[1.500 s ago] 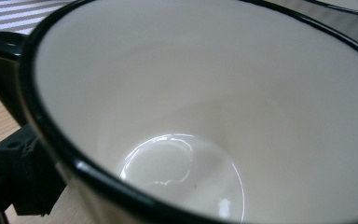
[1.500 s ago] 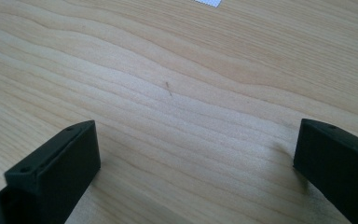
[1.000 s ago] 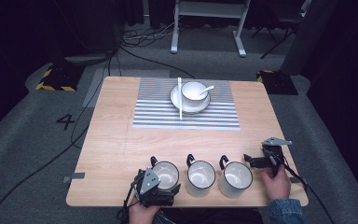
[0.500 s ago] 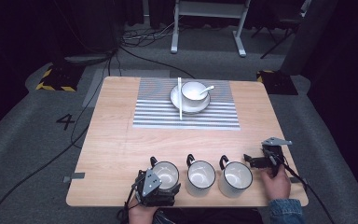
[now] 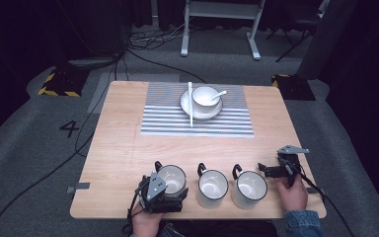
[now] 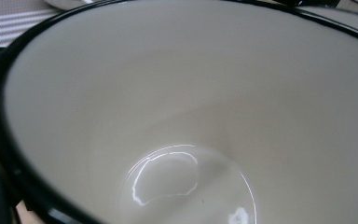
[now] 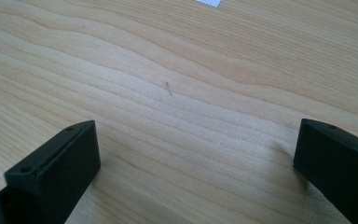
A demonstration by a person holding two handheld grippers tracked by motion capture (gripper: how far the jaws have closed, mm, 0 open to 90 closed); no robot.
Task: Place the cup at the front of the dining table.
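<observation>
A: So what else is sitting on that wooden table [image 5: 118, 148]?

B: A grey striped placemat [image 5: 197, 123] lies toward the far edge, roughly centred. On it there's a white saucer [image 5: 186, 104] with a white bowl [image 5: 205, 96] on top, a spoon [image 5: 219, 93] resting in the bowl with its handle poking out toward the right edge. A white chopstick-looking stick [image 5: 190, 104] lies across the saucer's left side.

A: And near the front edge?

B: Two white mugs with black rims, a middle mug [image 5: 212, 187] and a right mug [image 5: 249, 188], standing just beside each other, handles pointing to the far side.
</observation>
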